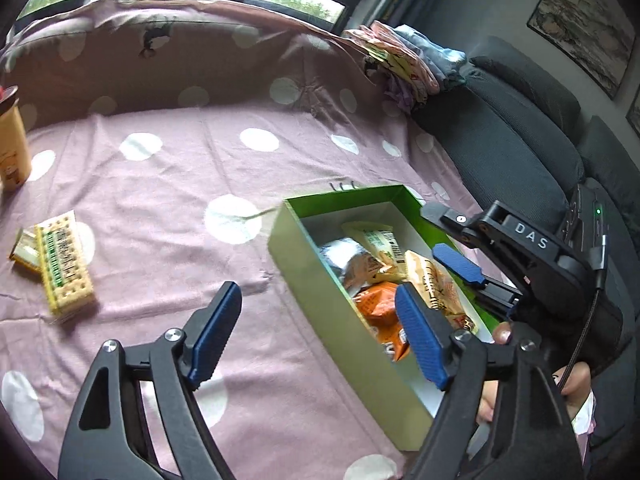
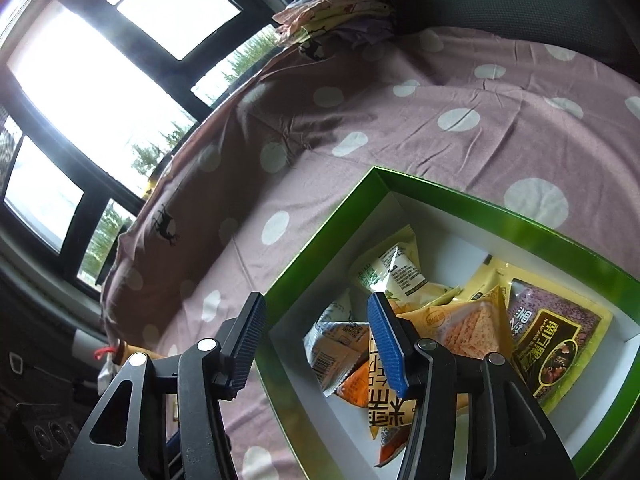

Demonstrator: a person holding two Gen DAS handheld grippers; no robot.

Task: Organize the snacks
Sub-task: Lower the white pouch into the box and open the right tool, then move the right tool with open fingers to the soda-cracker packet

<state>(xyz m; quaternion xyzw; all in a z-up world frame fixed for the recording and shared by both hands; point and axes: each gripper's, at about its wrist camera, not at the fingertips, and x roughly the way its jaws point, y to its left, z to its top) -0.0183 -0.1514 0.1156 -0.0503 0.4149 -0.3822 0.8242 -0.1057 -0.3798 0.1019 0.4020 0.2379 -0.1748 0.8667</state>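
- The left gripper [image 1: 316, 332] has its blue-padded fingers [image 1: 216, 330] spread wide apart with nothing between them; one pad hangs over the cloth, the other over the near wall of the green box [image 1: 320, 280].
- The right gripper [image 2: 316, 344] has its fingers [image 2: 386, 344] partly apart and grips nothing; they straddle the box's left wall, one pad outside over the cloth, the other above the packets.
- In the left wrist view the right gripper sits at about three o'clock from the box, a hand [image 1: 576, 380] behind it.
- The box holds the snack packets [image 2: 436, 320]: orange, pale yellow, white, and a dark purple-and-olive pouch [image 2: 556, 328] at four o'clock.
- Two snacks lie outside, at nine o'clock in the left wrist view: a cracker pack [image 1: 66, 262] touching a small yellow packet [image 1: 26, 250].
- A tan cup [image 1: 12, 148] stands at ten o'clock.
- Everything rests on a pink dotted cloth [image 1: 180, 184]; folded clothes [image 1: 404, 64] sit at one o'clock.
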